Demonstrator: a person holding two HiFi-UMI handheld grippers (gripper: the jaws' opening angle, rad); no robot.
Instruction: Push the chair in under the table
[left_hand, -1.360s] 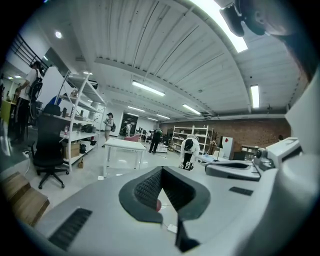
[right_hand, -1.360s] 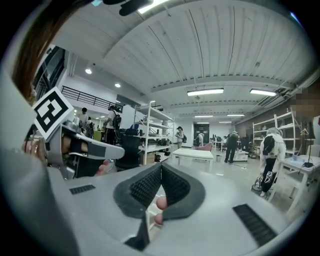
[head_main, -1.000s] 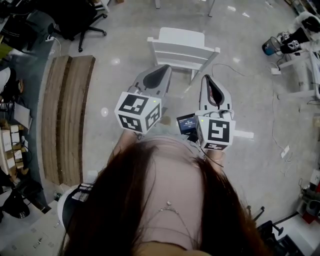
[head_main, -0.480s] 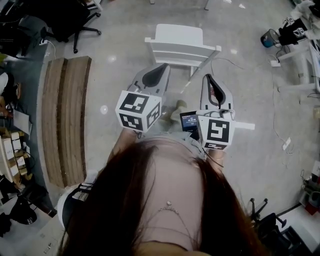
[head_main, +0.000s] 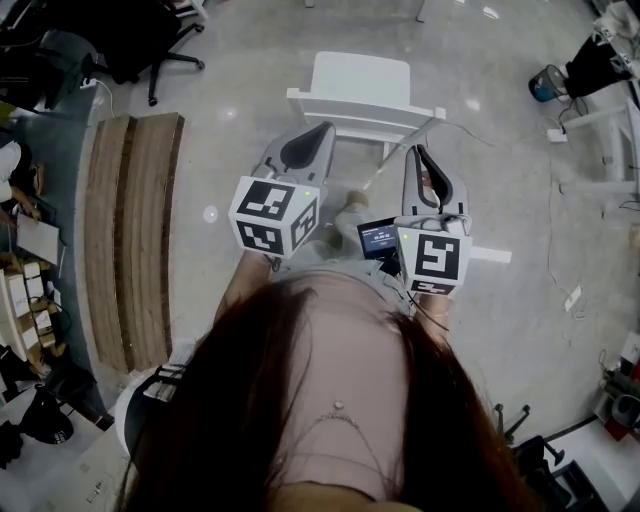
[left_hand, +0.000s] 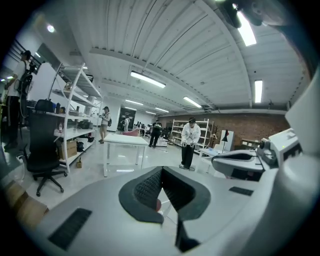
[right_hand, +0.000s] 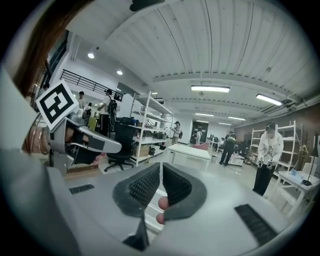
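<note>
White chair (head_main: 362, 95) out on the open floor (head_main: 240, 110), toward the far edge of the head view, back rail turned to the person (head_main: 330, 400) and no table over it. Left tongs (head_main: 322, 130) shut, nothing between them, pointed at one end of that rail; right tongs (head_main: 414, 152) closed and empty too, aimed at the other end. Contact with the chair impossible to judge from above. In the left gripper view, tongs (left_hand: 161, 174) with dark ribbed pads (left_hand: 147, 189) pressed together, white slats glimpsed just below them, and a white table (left_hand: 125, 141) well ahead on the floor. Same picture in the right gripper view: tongs (right_hand: 161, 172) together, pads (right_hand: 144, 186) meeting at the tip, white slats beneath, the table (right_hand: 190, 151) well beyond. Between the two grippers, a small lit screen (head_main: 378, 238). Along the floor's left side, a stack of long wooden boards (head_main: 135, 230) and, past its far end, a black office chair (head_main: 150, 40), both well apart from the white chair.
</note>
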